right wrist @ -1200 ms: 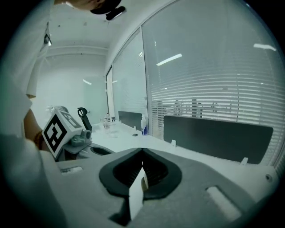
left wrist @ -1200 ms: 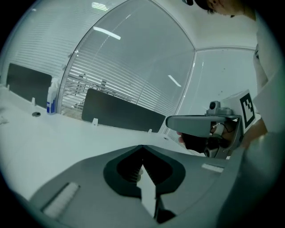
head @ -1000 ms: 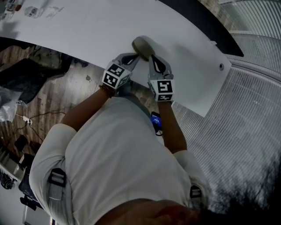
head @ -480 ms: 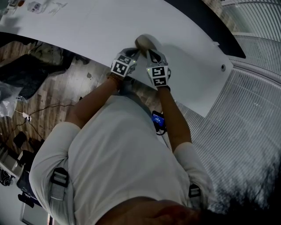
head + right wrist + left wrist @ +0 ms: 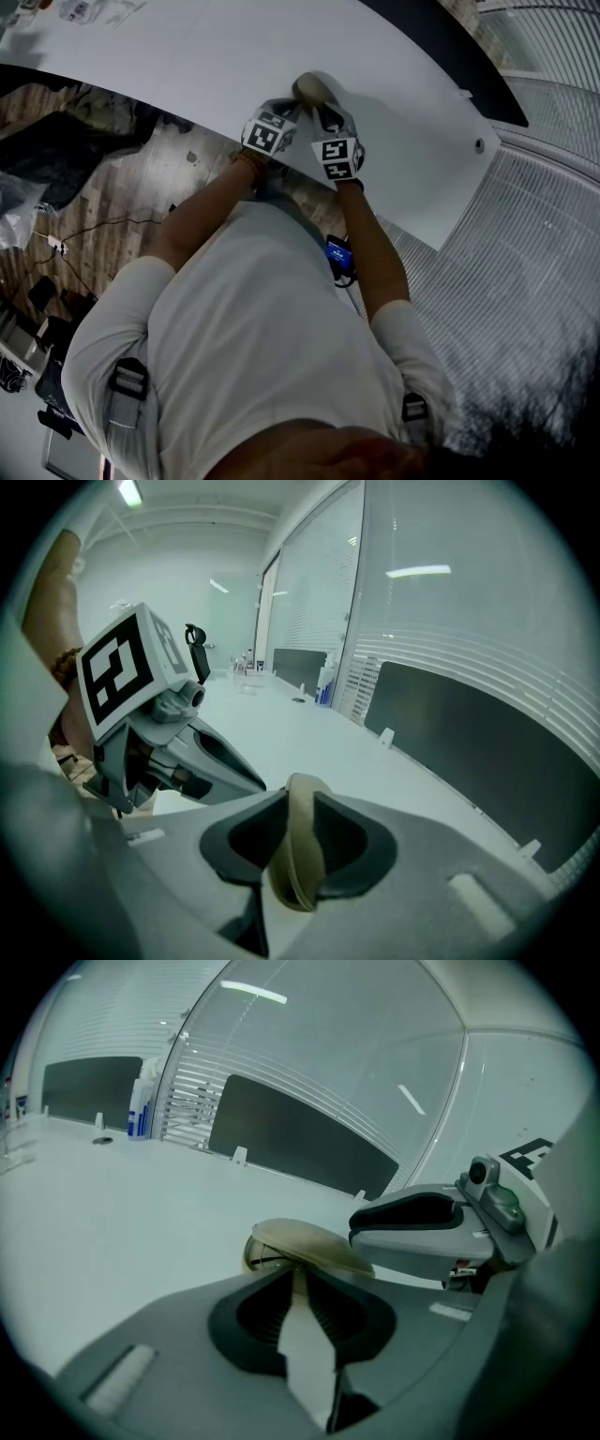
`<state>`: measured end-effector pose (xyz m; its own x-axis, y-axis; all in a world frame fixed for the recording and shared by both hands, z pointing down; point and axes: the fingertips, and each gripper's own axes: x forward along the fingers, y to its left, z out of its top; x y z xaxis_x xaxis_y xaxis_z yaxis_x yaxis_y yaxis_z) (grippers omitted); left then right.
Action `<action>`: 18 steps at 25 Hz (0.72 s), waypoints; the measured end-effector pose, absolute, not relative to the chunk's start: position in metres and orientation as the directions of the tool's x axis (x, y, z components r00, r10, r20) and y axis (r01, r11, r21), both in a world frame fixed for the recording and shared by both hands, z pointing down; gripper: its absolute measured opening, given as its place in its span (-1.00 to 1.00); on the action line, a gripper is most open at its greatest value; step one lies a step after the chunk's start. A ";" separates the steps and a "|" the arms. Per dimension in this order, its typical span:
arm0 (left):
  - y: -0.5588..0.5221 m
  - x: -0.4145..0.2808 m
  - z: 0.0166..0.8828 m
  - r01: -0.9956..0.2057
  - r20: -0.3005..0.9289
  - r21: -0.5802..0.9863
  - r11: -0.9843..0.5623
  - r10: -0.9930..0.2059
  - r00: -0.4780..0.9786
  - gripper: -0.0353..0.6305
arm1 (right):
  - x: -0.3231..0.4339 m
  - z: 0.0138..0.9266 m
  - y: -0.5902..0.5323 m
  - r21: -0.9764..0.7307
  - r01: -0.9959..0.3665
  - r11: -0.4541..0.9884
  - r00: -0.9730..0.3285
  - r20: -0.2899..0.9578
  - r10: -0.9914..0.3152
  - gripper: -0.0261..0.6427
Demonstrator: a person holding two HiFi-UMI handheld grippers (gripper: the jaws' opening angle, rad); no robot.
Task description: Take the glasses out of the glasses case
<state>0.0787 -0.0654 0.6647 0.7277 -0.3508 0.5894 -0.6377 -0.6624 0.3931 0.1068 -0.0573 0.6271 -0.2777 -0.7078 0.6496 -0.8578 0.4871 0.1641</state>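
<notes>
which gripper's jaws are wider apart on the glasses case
The right gripper: its jaws have just been opening, with the glasses case edge-on between them. On the left gripper they nearly meet at the case's rim.

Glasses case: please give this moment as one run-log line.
glasses case: ajar, between both tools | left tool: shut on case rim | right tool: jaws have just been opening, case rim between

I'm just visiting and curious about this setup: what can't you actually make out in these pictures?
Contents: the left gripper view shows only a dark slit under the glasses case lid.
Case body: in the head view the left tool and right tool cover its near side; the right's jaws have just been opening, rim between them.
Far-corner items: head view, tiny, cut by the edge.
</notes>
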 end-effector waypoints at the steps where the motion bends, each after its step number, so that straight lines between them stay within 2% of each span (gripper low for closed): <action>1: -0.065 0.079 0.668 -0.639 0.599 0.398 -0.658 -0.341 0.724 -0.55 | 0.108 0.628 -0.058 0.177 -0.857 0.484 -0.267 0.652 -0.710 -0.60; 2: -0.064 0.079 0.672 -0.641 0.608 0.404 -0.653 -0.332 0.722 -0.34 | 0.108 0.629 -0.058 0.191 -0.854 0.484 -0.257 0.654 -0.711 -0.50; 6: -0.067 0.078 0.680 -0.655 0.620 0.408 -0.636 -0.334 0.710 -0.37 | 0.108 0.631 -0.059 0.223 -0.838 0.498 -0.243 0.664 -0.707 -0.41; 18: -0.069 0.084 0.710 -0.696 0.689 0.414 -0.586 -0.298 0.661 -0.35 | 0.114 0.647 -0.059 0.281 -0.800 0.531 -0.215 0.691 -0.690 -0.36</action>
